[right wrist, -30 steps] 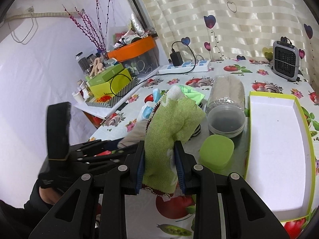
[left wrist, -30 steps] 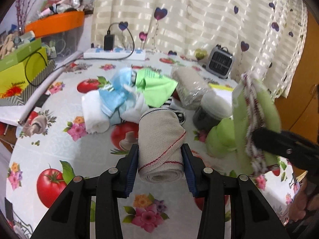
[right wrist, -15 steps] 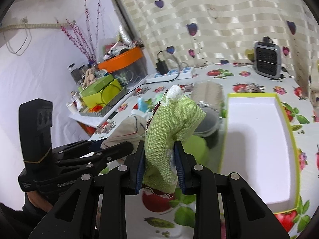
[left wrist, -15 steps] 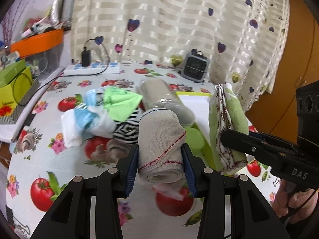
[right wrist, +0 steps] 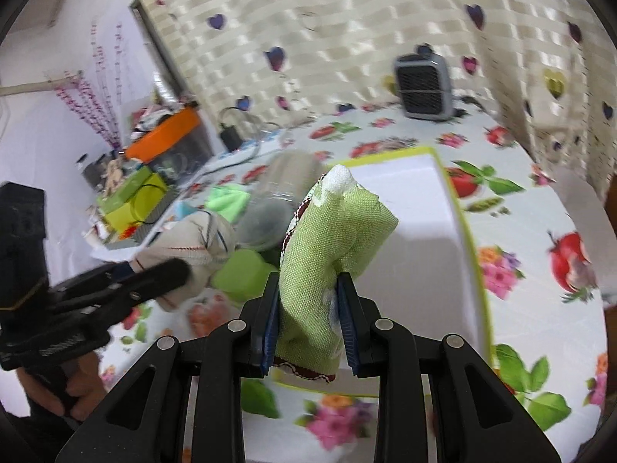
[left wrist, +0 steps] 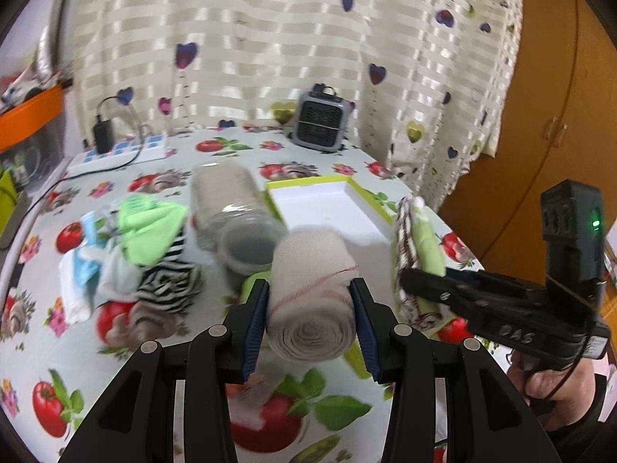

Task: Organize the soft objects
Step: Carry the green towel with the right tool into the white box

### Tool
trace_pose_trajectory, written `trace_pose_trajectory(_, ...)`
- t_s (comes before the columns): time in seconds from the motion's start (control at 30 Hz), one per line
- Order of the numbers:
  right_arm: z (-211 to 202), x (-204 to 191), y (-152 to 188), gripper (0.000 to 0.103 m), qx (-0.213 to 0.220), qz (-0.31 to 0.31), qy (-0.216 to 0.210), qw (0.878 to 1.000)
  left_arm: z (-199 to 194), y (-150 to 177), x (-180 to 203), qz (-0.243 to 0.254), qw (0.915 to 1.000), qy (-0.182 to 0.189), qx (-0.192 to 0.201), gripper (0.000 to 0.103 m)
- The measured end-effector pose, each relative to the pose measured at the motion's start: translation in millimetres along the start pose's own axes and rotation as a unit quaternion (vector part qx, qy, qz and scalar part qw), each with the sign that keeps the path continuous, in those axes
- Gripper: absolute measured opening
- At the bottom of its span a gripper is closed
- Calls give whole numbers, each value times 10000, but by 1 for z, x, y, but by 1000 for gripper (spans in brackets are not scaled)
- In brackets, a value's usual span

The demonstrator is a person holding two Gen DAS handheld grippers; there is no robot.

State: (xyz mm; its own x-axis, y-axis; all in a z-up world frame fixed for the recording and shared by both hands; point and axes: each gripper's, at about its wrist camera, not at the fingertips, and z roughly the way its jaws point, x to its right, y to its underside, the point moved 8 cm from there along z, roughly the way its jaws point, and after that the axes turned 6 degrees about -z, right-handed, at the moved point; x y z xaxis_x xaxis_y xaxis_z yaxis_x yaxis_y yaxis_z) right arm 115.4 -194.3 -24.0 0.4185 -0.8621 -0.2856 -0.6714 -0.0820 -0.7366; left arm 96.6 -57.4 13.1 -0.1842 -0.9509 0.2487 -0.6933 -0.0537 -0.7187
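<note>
The bandage roll [left wrist: 312,301] and the green cloth [right wrist: 331,254] should be brought over the white tray [right wrist: 420,254] and let go low, so neither rolls out. The roll is beige with a red thread, clamped in the left tool [left wrist: 310,324]. The folded cloth is pinched in the right tool [right wrist: 308,332], above the counter [left wrist: 50,332].

- Two tools: left tool [left wrist: 310,308], right tool [right wrist: 310,320].
- One rolled beige bandage [left wrist: 312,293].
- One green cloth bundle [right wrist: 331,254].
- One white tray with a green rim [right wrist: 468,254].
- One clear jar [left wrist: 231,208] lying on its side.
- One green lid [right wrist: 241,276].
- One pile of cloths [left wrist: 131,247].
- One small grey heater [left wrist: 322,121].
- One power strip [left wrist: 119,152].
- One bench [left wrist: 58,347].
</note>
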Motion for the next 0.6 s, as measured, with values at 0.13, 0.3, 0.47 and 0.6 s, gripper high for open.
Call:
trace_pose_trajectory(0.13,8,25,9,30,-212,92,322,9992,17,-4,23,175,9997,106,-96,41)
trace_pose_trajectory(0.3,18,49,18,30,-412,174,580,9973,38,-9,44,336,9993,135,-125,41)
trace_pose_trajectory(0.47,19,58,20,33,-469,233,584,9969,71,-10,51,182,9978,379,-512,41)
trace_pose_trajectory(0.6,18,65,21,35,-490,253,629,9965,83,-13,67,280,9966,517,-580,41)
